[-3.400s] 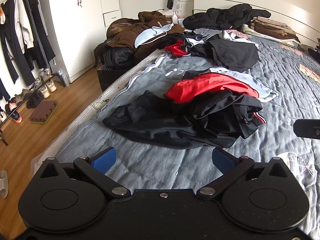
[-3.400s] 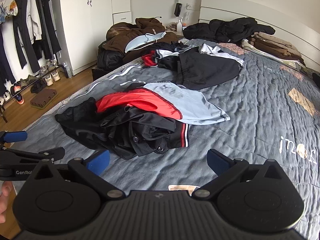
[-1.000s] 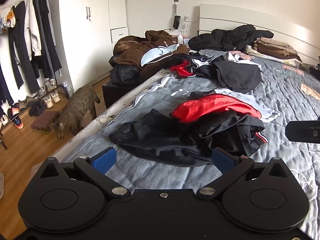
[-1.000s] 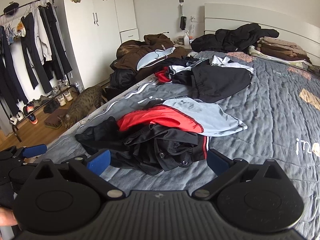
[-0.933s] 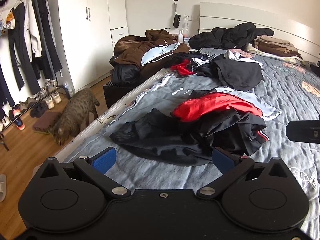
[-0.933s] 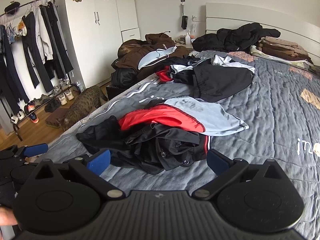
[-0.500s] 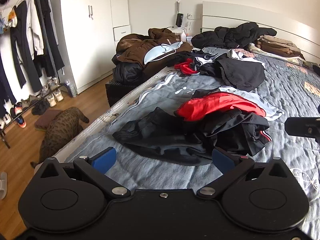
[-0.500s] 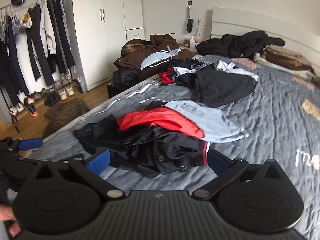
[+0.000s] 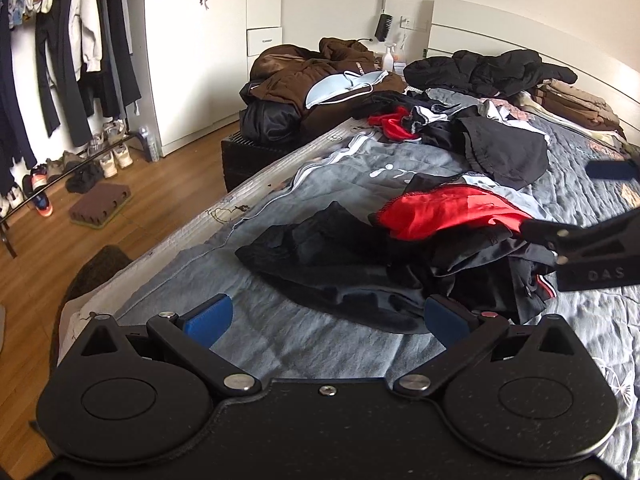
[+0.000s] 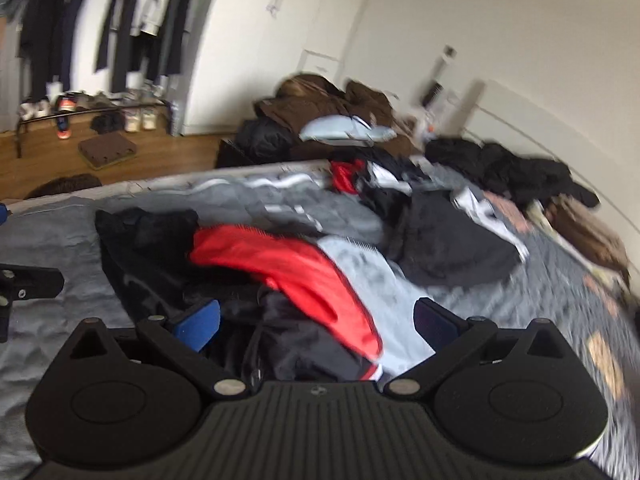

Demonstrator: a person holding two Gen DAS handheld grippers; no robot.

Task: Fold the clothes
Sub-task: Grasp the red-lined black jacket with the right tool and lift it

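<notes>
A heap of clothes lies on the grey quilted bed [image 9: 280, 336]: a crumpled black jacket [image 9: 360, 264] with a red garment [image 9: 440, 212] on top and a pale grey shirt [image 10: 372, 276] under the red one. My left gripper [image 9: 326, 320] is open and hovers just short of the jacket's near edge, holding nothing. My right gripper [image 10: 316, 320] is open right over the heap, with black and red cloth between its blue pads; that view is blurred. In the left wrist view it reaches in from the right [image 9: 558, 198] above the red garment.
A second tangle of clothes [image 9: 500, 148] lies farther up the bed, with a black coat [image 9: 492, 72] and folded brown items [image 9: 576, 104] by the headboard. Brown coats [image 9: 304, 80] are piled beside the bed. A cat [image 9: 96, 272] sits at the bed's left edge. Rack [image 9: 60, 60] on the left.
My right gripper has swung forward and down over the heap, blurring its view. The cat has walked from the floor near the rack to the bed's edge. The left gripper has barely moved.
</notes>
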